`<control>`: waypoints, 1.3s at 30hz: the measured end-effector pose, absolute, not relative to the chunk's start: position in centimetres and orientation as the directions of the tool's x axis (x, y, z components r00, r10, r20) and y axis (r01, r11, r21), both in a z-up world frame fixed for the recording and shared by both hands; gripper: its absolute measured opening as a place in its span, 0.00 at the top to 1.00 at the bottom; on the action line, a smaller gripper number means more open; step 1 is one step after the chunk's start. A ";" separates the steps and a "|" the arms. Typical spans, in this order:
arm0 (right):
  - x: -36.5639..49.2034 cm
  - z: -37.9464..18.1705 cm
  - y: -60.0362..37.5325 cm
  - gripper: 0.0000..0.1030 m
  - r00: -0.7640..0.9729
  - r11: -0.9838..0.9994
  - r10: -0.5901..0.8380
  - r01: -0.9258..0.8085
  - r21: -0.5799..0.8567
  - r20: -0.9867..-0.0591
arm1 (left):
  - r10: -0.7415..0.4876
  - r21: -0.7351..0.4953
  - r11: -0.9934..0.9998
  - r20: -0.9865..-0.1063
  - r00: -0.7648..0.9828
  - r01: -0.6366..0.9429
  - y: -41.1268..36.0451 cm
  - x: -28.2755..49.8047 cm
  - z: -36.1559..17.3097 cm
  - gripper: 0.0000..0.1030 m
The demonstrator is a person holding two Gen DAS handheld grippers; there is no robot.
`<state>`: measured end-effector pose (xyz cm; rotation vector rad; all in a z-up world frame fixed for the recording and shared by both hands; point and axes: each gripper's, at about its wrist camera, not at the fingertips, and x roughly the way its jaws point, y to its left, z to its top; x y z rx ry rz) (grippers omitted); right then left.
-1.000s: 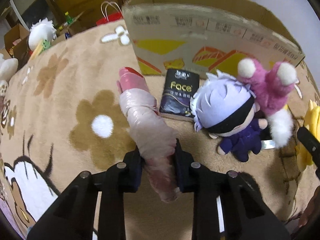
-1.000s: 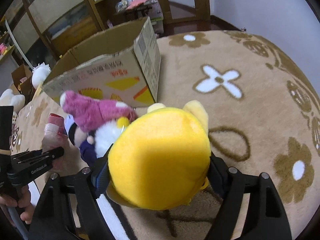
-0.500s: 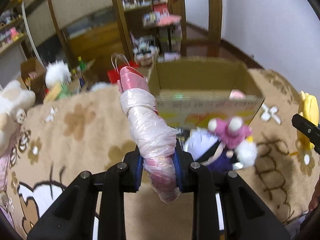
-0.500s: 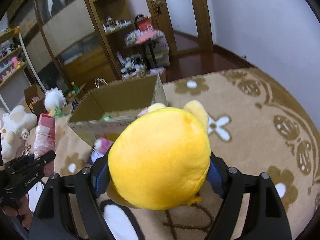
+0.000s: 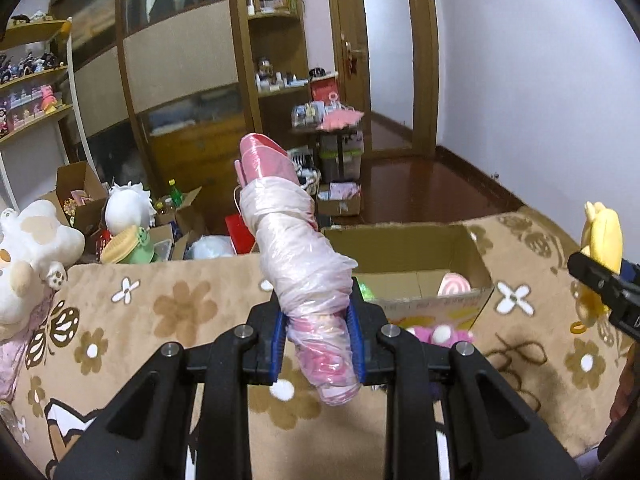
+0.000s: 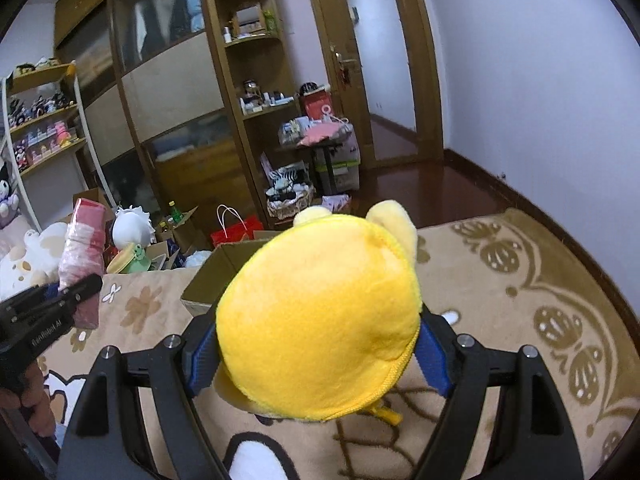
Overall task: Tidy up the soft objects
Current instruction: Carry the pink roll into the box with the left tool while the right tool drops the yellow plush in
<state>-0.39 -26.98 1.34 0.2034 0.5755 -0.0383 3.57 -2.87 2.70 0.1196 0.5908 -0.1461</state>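
Two soft items ride high above a flower-patterned blanket (image 5: pixel 168 312). The left gripper (image 5: pixel 318 348) has its fingers clamped on a plastic-wrapped pink bundle (image 5: pixel 296 264), which juts up toward twelve o'clock in its own view. The right gripper (image 6: pixel 316 356) has its fingers pressed against both sides of a yellow plush (image 6: pixel 320 320). The open cardboard box (image 5: pixel 424 256), holding a pink-swirl toy, sits at about two o'clock from the left gripper. A pink plush (image 5: pixel 436 334) lies against the box's near wall. Likely risks: the slick wrap sliding through the narrow grip, or the round plush squeezing out before either item is over the box and landing on the blanket.
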 end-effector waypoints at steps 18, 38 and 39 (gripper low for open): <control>4.8 3.4 -25.8 0.17 0.875 0.999 -0.033 0.040 0.005 -0.482 | -0.064 0.131 0.980 -0.515 0.855 0.152 -4.1 9.3 3.3 0.76; 11.8 -0.2 -27.1 0.17 0.863 0.999 0.000 0.021 0.037 -0.505 | -0.080 0.146 0.973 -0.516 0.853 0.180 -6.9 16.0 0.4 0.76; 12.1 -0.4 -27.1 0.17 0.861 0.999 0.004 0.019 0.041 -0.508 | -0.081 0.151 0.971 -0.526 0.847 0.186 -7.2 16.4 -0.1 0.76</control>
